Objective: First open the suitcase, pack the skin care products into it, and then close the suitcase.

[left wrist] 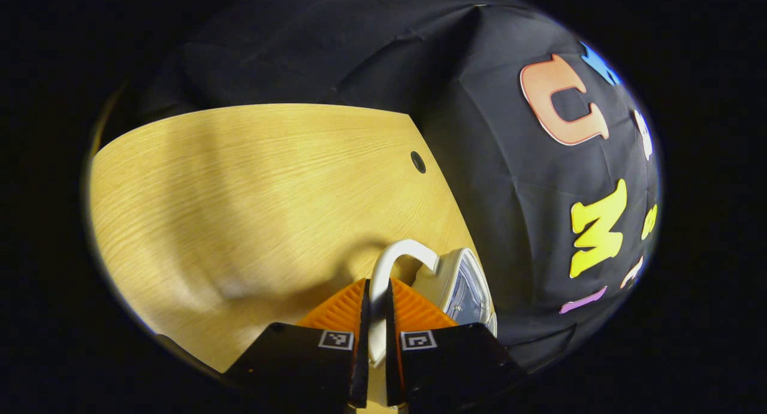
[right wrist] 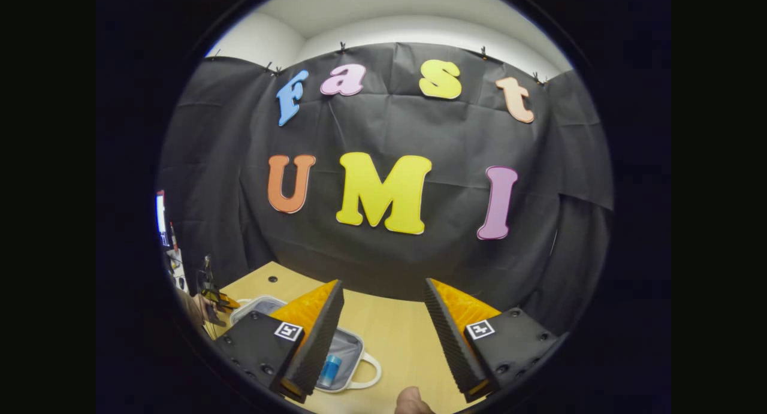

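Hiding much of the suitcase in the right gripper view is one finger of the right tongs, so only part of its grey lining, its pale rim and a looped handle at its near end show. A blue skin care bottle lies inside it, half covered by that same finger. The case lies open on the wooden surface. The right tongs stand wide apart above the surface, holding nothing.

In the left gripper view the left tongs are clamped together on a pale curved handle of the suitcase's lid, raised at the surface's edge; its lower part is cut off.
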Motion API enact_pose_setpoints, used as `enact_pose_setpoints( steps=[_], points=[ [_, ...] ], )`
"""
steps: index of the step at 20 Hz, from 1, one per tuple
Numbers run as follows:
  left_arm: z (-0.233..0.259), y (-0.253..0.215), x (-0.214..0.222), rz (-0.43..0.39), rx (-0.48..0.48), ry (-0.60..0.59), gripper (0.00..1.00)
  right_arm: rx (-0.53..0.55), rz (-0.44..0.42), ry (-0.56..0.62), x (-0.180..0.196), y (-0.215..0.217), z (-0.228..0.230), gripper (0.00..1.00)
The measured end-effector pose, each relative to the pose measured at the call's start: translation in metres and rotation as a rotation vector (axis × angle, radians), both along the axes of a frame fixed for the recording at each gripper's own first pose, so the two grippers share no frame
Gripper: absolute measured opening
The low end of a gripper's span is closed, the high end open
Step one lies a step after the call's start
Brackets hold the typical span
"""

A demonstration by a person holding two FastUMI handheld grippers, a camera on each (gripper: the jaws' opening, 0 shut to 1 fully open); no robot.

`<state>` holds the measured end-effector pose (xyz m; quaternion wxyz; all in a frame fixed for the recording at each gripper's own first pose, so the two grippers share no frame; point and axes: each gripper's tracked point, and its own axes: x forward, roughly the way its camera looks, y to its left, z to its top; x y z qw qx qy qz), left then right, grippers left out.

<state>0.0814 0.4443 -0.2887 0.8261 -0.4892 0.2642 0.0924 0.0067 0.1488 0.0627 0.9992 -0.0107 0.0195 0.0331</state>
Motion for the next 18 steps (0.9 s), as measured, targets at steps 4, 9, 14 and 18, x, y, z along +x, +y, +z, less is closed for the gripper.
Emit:
enact_pose_setpoints(
  steps=[4,9,14,18],
  points=[
    [0.035,-0.011,-0.002,-0.028,0.088,-0.048,0.07,0.004,-0.024,-0.022,-0.002,-0.023,0.002,0.8],
    [0.112,-0.031,0.001,-0.05,0.228,-0.147,0.04,0.037,0.0,-0.037,-0.01,-0.037,0.006,0.8],
    [0.192,-0.091,0.004,-0.129,0.412,-0.256,0.04,0.052,0.032,-0.048,-0.019,-0.06,0.005,0.8],
    [0.233,-0.16,-0.001,-0.229,0.582,-0.323,0.03,0.069,0.05,-0.05,-0.023,-0.079,0.002,0.8]
  ],
)
